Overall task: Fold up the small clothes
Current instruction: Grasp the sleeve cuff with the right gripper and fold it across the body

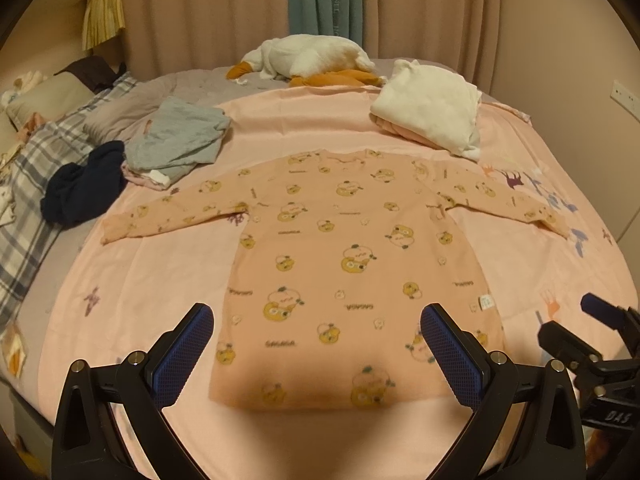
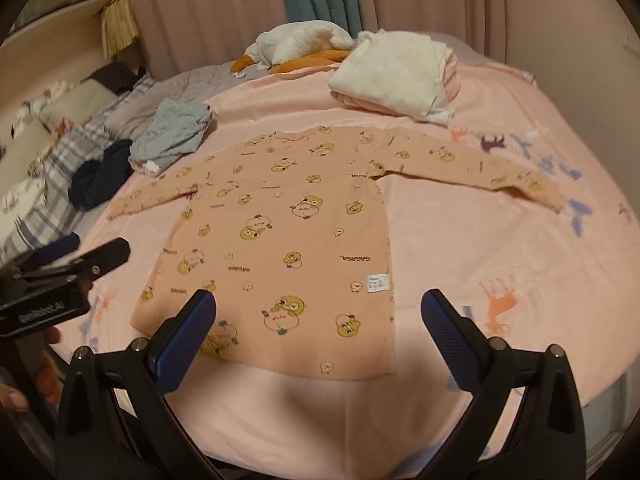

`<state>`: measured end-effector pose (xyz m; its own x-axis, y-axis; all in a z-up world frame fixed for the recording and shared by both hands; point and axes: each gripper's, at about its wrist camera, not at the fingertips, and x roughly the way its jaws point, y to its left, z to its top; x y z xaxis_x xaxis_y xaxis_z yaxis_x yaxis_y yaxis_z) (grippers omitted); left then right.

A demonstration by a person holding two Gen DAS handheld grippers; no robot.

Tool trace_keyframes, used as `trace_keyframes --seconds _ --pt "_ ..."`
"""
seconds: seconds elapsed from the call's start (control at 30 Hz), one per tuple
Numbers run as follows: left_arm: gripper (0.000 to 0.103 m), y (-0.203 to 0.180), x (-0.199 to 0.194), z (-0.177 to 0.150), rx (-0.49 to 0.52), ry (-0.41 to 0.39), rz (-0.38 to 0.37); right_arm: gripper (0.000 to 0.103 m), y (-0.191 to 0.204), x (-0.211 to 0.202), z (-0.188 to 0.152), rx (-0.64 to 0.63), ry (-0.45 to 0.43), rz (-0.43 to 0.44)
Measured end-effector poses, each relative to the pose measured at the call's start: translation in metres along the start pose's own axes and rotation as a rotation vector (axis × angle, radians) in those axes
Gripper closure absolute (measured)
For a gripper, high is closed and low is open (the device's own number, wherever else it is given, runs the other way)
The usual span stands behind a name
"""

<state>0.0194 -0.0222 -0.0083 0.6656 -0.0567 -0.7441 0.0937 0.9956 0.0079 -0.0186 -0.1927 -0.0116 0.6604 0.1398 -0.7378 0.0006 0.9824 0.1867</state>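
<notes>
Long-sleeved peach shirt (image 1: 352, 264) with bear print spread flat on pink sheet (image 1: 160, 288), both sleeves out to the sides, hem toward the cameras, neckline at 12 o'clock. Small white label (image 2: 378, 282) near the hem on the shirt's right side.

Left gripper (image 1: 316, 356) held above the hem at 6 o'clock of its view — blue-padded fingers (image 1: 188, 352) spread wide, nothing between them. Right gripper (image 2: 320, 340) likewise wide apart and empty, over the hem's right corner; seen also at 4 o'clock in the left view. Left tool's body at 9 o'clock in the right view, a hand (image 2: 24, 384) gripping it below.

Beyond the shirt, at 10 o'clock: crumpled grey garment (image 1: 176, 140), with dark navy garment (image 1: 84, 184) just beside it. At 1 o'clock: folded white garment (image 1: 432, 112) atop a pink one. Plush goose (image 1: 308, 56) at 12 o'clock, near beige curtains (image 1: 200, 12). Plaid bedding (image 1: 36, 184) along the 9 o'clock edge.
</notes>
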Motion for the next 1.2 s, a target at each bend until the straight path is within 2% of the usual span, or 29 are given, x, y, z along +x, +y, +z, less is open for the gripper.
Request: trace_keyframes --seconds 0.23,0.3,0.43,0.53,0.67,0.73,0.8,0.9,1.0,1.07,1.17,1.2 --pt "0.001 -0.013 0.046 0.016 0.031 0.022 -0.012 0.0 -0.053 0.039 0.018 0.197 0.003 0.052" --pt "0.001 -0.015 0.06 0.022 0.032 0.037 -0.063 0.0 -0.072 0.051 0.022 0.255 0.001 0.061" --pt "0.001 -0.016 0.087 0.033 -0.016 0.078 -0.213 0.001 -0.119 0.074 0.03 0.386 -0.009 0.054" --pt "0.001 -0.018 0.106 0.044 -0.048 0.094 -0.261 0.003 -0.153 0.084 0.035 0.467 -0.031 0.031" --pt "0.001 -0.024 0.133 0.06 -0.061 0.105 -0.269 0.008 -0.209 0.102 0.048 0.582 -0.061 -0.031" --pt "0.001 -0.025 0.144 0.067 -0.066 0.113 -0.269 0.015 -0.234 0.111 0.053 0.634 -0.068 -0.024" --pt "0.001 -0.027 0.154 0.072 -0.074 0.12 -0.274 0.016 -0.259 0.122 0.057 0.701 -0.075 -0.028" --pt "0.001 -0.031 0.165 0.08 -0.079 0.124 -0.272 0.02 -0.292 0.136 0.056 0.834 -0.101 0.017" --pt "0.001 -0.034 0.175 0.084 -0.08 0.132 -0.273 0.024 -0.318 0.14 0.055 0.962 -0.182 0.077" --pt "0.001 -0.035 0.18 0.086 -0.077 0.135 -0.263 0.027 -0.329 0.14 0.056 1.006 -0.221 0.086" --pt "0.001 -0.033 0.188 0.087 -0.083 0.145 -0.253 0.037 -0.347 0.144 0.057 1.089 -0.273 0.104" --pt "0.001 -0.032 0.19 0.087 -0.088 0.15 -0.252 0.047 -0.354 0.146 0.059 1.108 -0.275 0.098"
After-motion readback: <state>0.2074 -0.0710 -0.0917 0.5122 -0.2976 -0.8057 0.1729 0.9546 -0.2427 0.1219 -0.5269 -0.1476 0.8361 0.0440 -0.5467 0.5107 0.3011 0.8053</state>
